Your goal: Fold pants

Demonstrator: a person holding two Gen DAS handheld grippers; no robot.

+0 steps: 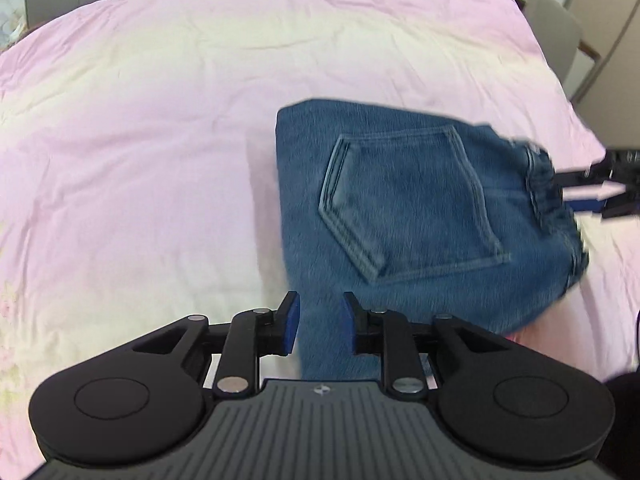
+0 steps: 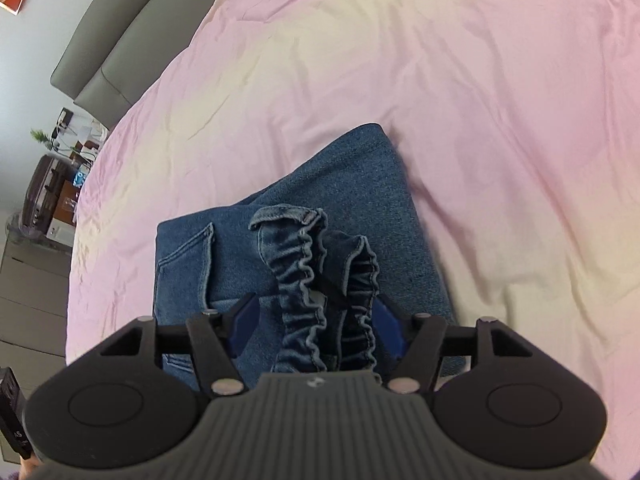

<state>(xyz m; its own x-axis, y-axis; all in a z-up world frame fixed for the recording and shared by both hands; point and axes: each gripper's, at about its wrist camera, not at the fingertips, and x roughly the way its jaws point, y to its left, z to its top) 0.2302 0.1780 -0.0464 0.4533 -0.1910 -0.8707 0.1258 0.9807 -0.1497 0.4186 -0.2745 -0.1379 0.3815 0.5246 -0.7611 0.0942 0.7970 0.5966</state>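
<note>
The blue denim pants (image 1: 420, 208) are lying folded into a compact block on the pink sheet (image 1: 160, 140) of the bed, with a stitched back pocket (image 1: 408, 204) facing up. In the right wrist view the pants (image 2: 384, 208) are sitting just ahead of the camera, and their gathered elastic waistband (image 2: 320, 280) is bunching up in ruffles toward the lens.

The right tool (image 2: 316, 320) is pointing forward and down over the pants, its blue-padded fingers (image 2: 244, 320) standing wide apart on either side of the waistband. The ruffled band is lying in the gap between them, but neither pad appears to be pressing on it. From the left wrist view this same tool (image 1: 580, 192) is reaching in level at the waistband end of the pants, fingers spread.

The left tool (image 1: 320, 320) is hovering at the near edge of the pants, on the side away from the waistband, angled down toward the bed. Its fingers are partly parted, and a strip of denim is showing in the gap; whether the pads are touching the cloth cannot be told.

Beyond the pants, a grey headboard (image 2: 120, 40) is running along the far edge of the bed, and cluttered furniture (image 2: 56, 192) is standing past the sheet's edge.
</note>
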